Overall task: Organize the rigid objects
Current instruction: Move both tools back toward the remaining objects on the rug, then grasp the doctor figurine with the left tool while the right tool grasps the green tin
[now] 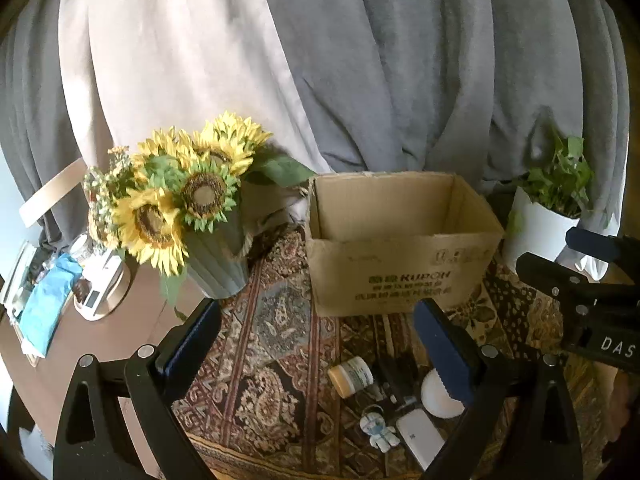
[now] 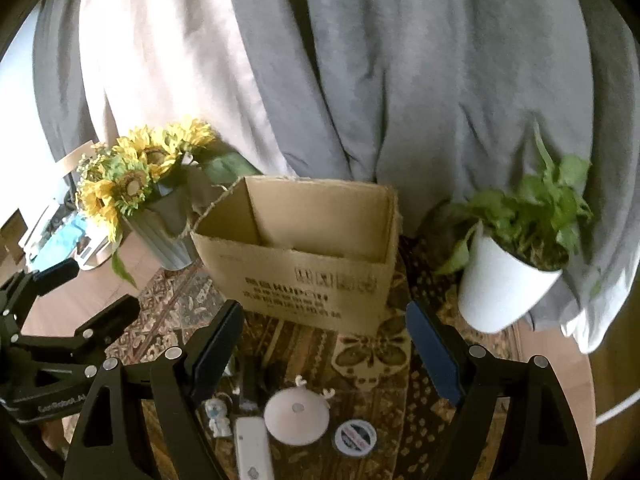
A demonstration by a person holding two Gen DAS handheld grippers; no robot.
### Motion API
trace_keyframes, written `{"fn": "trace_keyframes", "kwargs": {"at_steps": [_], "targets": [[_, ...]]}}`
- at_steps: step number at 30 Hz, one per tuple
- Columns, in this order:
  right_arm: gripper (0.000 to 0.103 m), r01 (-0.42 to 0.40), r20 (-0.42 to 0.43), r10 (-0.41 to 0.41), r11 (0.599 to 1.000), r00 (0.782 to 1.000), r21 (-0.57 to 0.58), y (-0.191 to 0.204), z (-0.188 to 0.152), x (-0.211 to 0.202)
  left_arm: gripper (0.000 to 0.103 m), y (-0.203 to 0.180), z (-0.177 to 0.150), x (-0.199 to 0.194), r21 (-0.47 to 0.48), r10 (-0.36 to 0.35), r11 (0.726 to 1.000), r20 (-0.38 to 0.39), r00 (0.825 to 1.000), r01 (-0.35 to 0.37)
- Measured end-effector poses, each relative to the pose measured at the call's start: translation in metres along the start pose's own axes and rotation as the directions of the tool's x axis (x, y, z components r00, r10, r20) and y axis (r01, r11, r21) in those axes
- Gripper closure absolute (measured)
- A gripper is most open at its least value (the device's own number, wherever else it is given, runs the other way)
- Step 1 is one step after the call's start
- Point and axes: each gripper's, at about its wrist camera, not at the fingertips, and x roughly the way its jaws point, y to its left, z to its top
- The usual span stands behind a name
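A cardboard box [image 1: 400,244] stands open on the patterned cloth [image 1: 276,340] that covers the bench, its flaps up and printing on its near side. From the right wrist view the part of the box floor [image 2: 316,246] that shows holds nothing I can make out. To its left a ribbed grey vase [image 1: 220,264] carries a bunch of sunflowers [image 1: 180,196]; to its right a white pot [image 2: 500,284] holds a leafy green plant [image 2: 536,208].

The loose things lie together on the cloth in front of the box, well short of it. There is a small jar [image 1: 352,376] on its side, a little astronaut figure [image 1: 378,432], a white remote-like slab [image 2: 252,452], a round white dome with small antlers [image 2: 298,416], a flat round tin [image 2: 354,438] and a dark narrow object [image 2: 250,380] that is too dim to name.

The left hand-held gripper [image 1: 320,344] hangs above this cluster with its fingers spread wide and nothing between them. The right hand-held gripper [image 2: 324,344] is likewise wide apart and bare, poised over the dome and tin without touching them. Each shows at the edge of the other's view.
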Motion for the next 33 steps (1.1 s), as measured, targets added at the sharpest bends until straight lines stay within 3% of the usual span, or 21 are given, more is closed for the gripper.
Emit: {"fn": "trace_keyframes", "kwargs": {"at_steps": [16,25,33], "targets": [[0.019,0.013,-0.116,-0.012,1.0,0.993,0.008,-0.007,-0.052,0.008,0.005,-0.013,-0.055,0.011,-0.031,-0.023,0.999,-0.137,0.99,0.019],[0.019,0.035,-0.181,-0.029,0.999,0.983,0.031,-0.009,-0.073,0.018,0.007,-0.014,-0.078,0.022,-0.085,-0.058,0.996,-0.226,0.972,0.04],[0.019,0.047,-0.286,-0.023,0.996,0.958,0.078,-0.017,-0.089,0.042,0.011,-0.018,-0.089,0.044,-0.109,-0.087,0.993,-0.309,0.947,0.055]]}}
